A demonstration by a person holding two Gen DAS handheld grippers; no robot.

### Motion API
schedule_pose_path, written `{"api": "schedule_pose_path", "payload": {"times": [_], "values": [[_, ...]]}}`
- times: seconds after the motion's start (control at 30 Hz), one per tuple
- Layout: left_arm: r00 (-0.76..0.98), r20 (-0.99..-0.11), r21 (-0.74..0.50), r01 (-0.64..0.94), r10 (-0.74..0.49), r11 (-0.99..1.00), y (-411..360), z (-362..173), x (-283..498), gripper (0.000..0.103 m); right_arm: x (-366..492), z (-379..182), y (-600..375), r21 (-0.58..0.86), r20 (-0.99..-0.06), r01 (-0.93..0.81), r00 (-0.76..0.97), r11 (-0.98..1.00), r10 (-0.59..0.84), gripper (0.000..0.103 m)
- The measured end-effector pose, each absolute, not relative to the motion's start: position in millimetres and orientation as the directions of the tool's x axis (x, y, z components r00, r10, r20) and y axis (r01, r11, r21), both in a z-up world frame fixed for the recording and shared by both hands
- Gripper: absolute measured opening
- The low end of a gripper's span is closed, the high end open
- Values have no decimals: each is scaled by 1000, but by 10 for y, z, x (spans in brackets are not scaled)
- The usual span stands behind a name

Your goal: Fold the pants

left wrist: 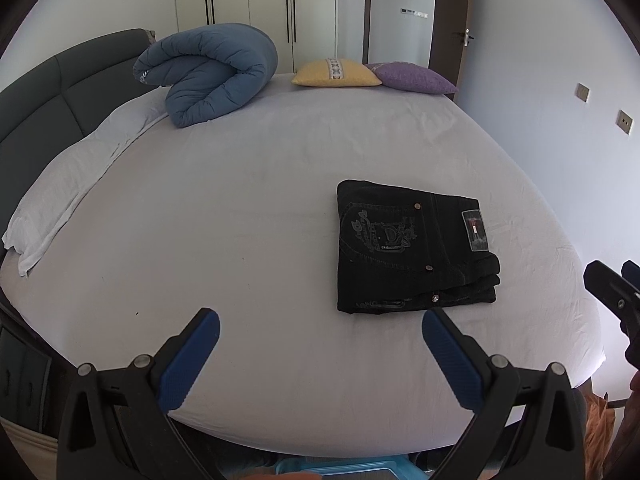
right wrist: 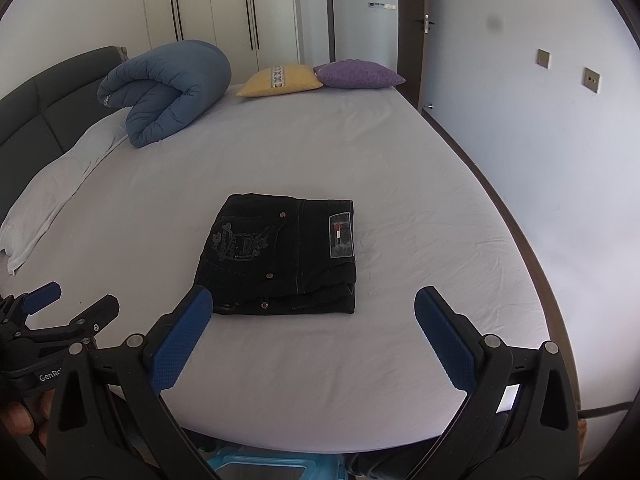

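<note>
Soft, even daylight w/ a cool tint; no glare. Bed sheet [left wrist: 280, 208] was bright, only faint shadows by its wrinkles. Strong fisheye bend & dark vignette round the sheet in both views. Dark smudge on lens above sheet, right wrist view. Focus sharp.

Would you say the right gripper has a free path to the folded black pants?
Probably yes: the right gripper hangs open just short of the black pants, with only bare sheet between and nothing on top.
</note>
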State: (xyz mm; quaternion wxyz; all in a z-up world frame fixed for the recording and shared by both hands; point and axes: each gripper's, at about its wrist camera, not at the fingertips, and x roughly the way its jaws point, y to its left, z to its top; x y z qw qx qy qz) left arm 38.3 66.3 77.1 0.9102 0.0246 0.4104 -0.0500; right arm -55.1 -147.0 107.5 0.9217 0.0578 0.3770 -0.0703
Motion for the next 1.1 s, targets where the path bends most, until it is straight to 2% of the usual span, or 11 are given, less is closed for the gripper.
{"api": "schedule_pose_path", "payload": {"times": [1.1], "values": [[636,-767,-7,124,-85,992,630,703,409,103,-441,907,-1443,70,-729,179,681,981,-72,103]]}}
